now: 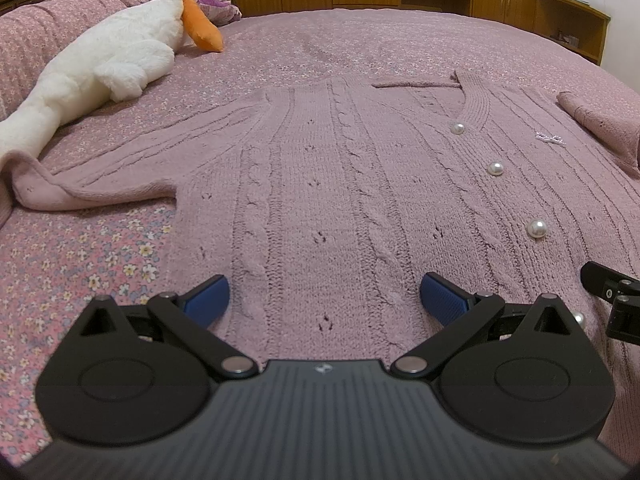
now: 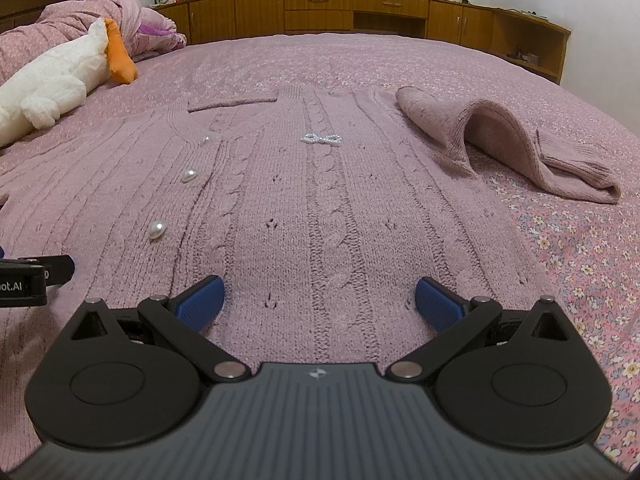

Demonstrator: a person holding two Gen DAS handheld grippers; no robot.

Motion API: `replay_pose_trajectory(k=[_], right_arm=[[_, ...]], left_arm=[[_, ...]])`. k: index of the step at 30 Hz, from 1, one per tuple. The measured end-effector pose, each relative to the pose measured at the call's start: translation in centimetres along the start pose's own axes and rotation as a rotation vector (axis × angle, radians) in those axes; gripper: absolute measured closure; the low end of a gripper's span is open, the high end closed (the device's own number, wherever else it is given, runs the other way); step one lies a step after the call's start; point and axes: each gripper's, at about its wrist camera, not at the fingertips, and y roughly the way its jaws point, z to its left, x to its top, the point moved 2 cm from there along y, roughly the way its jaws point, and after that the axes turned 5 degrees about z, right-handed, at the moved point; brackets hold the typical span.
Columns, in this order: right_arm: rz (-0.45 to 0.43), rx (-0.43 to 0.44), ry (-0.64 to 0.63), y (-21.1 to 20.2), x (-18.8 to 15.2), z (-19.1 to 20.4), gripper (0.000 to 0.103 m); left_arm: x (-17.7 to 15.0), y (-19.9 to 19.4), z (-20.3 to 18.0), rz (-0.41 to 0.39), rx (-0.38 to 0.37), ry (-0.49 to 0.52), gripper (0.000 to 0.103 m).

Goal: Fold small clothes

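The cardigan's (image 1: pixel 340 184) hem is hidden under the gripper bodies, and the plush goose (image 1: pixel 100 68) runs off the left edge.

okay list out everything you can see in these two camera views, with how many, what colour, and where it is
cardigan: one, dusty pink cable knit, spread flat on the bed, front up
pearl buttons: at least four showing, white, in a row down the cardigan front
bow trim: one, silvery white, on the cardigan chest
sleeve: one, pink, bunched and folded over beside the body, right side
other sleeve: one, pink, stretched out to the left, cuff turned up
bedspread: one, pink floral, under everything
plush goose: one, white with orange beak, far left on the bed
cabinets: wooden, brown, along the far wall
left gripper: black, blue pads, open over the hem
right gripper: black, blue pads, open over the hem
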Motion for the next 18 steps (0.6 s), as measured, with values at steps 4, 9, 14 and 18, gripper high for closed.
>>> replay_pose_trajectory(k=[4,9,14,18], right_arm=[[-0.009,0.002,0.011,-0.1,0.0,-0.1,0.000],[0.007,0.002,0.004,-0.1,0.2,-0.2,0.000],[0.043,0.019,-0.016,0.1,0.7,-0.4,0.000],[0.078,0.051,-0.024,0.2,1.3,-0.7,0.000]], left_arm=[[0.2,-0.1,0.0,0.012,0.002,-0.002,0.000],[0.7,-0.3,0.1,0.040,0.006,-0.007,0.000],[1.0,-0.1,0.0,0.075,0.011,-0.016,0.000],[1.1,-0.3,0.1,0.105,0.007,-0.018,0.000]])
